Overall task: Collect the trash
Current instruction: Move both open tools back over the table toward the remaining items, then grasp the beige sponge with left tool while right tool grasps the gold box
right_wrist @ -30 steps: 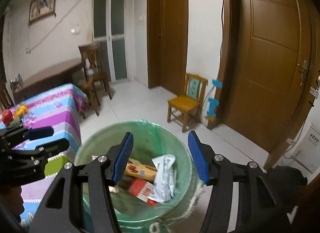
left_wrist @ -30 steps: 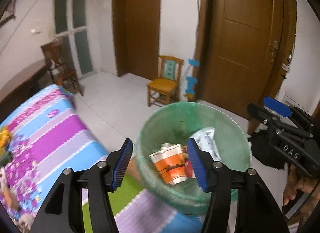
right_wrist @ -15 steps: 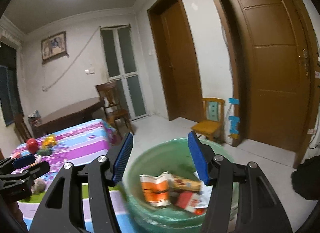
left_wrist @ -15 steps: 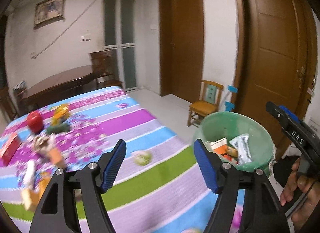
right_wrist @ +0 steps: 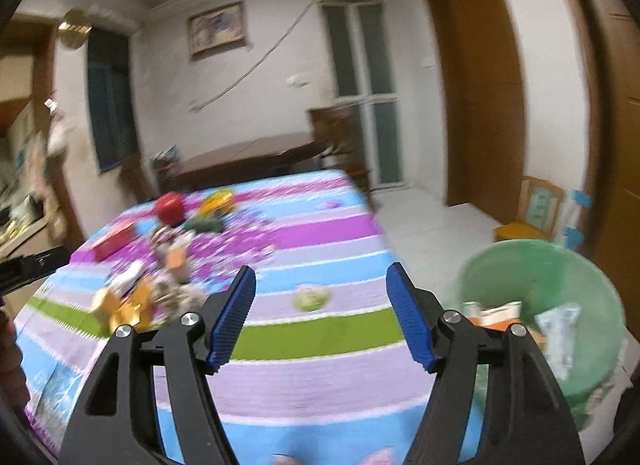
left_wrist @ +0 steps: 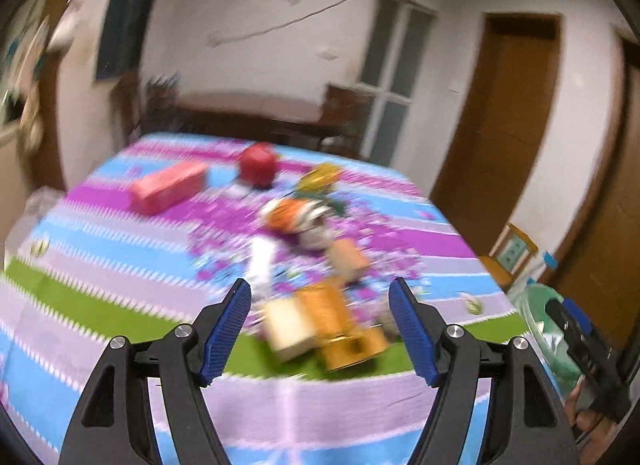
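Note:
My left gripper (left_wrist: 322,331) is open and empty above the striped tablecloth (left_wrist: 120,305), facing a blurred pile of trash: a yellow-tan carton (left_wrist: 320,321), an orange wrapper (left_wrist: 292,215), a pink box (left_wrist: 170,187) and a red round object (left_wrist: 258,165). My right gripper (right_wrist: 320,315) is open and empty over the table's right part, with a small crumpled ball (right_wrist: 311,298) ahead of it. The green-lined trash bin (right_wrist: 560,277) holding several wrappers stands on the floor at the right; it shows in the left wrist view (left_wrist: 538,305) too.
A dark wooden table (right_wrist: 248,153) and chair (right_wrist: 340,133) stand behind the striped table. A small yellow chair (right_wrist: 532,213) sits by the brown doors (right_wrist: 476,105). White tiled floor (right_wrist: 432,225) lies between table and doors.
Both grippers have swung left from the bin toward the table. The trash pile now lies ahead of the left gripper and the bin has slid to the right edge. Both stay open.

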`<state>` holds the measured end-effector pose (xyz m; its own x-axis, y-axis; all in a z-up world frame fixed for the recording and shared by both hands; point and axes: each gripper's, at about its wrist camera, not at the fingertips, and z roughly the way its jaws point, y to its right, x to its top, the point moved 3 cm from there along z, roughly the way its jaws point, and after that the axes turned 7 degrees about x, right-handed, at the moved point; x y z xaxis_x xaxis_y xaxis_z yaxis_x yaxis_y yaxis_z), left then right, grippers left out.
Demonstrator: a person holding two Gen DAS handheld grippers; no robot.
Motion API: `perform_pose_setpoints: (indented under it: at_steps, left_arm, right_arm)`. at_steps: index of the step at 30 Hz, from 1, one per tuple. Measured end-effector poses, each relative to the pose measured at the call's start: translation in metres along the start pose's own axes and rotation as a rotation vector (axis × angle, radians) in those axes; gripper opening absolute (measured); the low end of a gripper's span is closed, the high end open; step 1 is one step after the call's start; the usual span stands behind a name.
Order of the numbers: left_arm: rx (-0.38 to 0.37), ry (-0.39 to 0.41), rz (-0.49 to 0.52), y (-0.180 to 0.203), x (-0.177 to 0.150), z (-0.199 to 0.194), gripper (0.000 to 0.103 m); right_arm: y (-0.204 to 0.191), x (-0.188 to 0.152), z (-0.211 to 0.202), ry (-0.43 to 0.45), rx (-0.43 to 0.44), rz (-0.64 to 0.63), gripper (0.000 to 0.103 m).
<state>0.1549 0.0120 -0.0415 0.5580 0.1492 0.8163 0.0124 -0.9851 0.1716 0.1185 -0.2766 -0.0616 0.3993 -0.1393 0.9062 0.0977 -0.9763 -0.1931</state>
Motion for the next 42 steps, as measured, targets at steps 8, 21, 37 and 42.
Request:
perform_pose_setpoints:
  at_steps: [8,21,37,42]
  left_arm:
    - [-0.020,-0.077,-0.049,-0.035,-0.014,0.015,0.070]
    - [-0.020,-0.263,-0.028,-0.007,-0.033,0.090,0.040]
    - [0.055,-0.118,-0.171,-0.076,-0.017,0.022,0.036]
    - [0.055,-0.123,-0.190,-0.087,-0.021,0.021,0.036]
  right_arm:
    - [-0.074,-0.011,0.030,-0.123,0.192,-0.138,0.066]
    - [-0.097,-0.020,0.043,-0.210,0.256,-0.155,0.069]
    - [-0.177,-0.030,0.112,-0.444,0.434,-0.301,0.069]
    - [-0.180,-0.036,0.142,-0.533,0.387,-0.298,0.066]
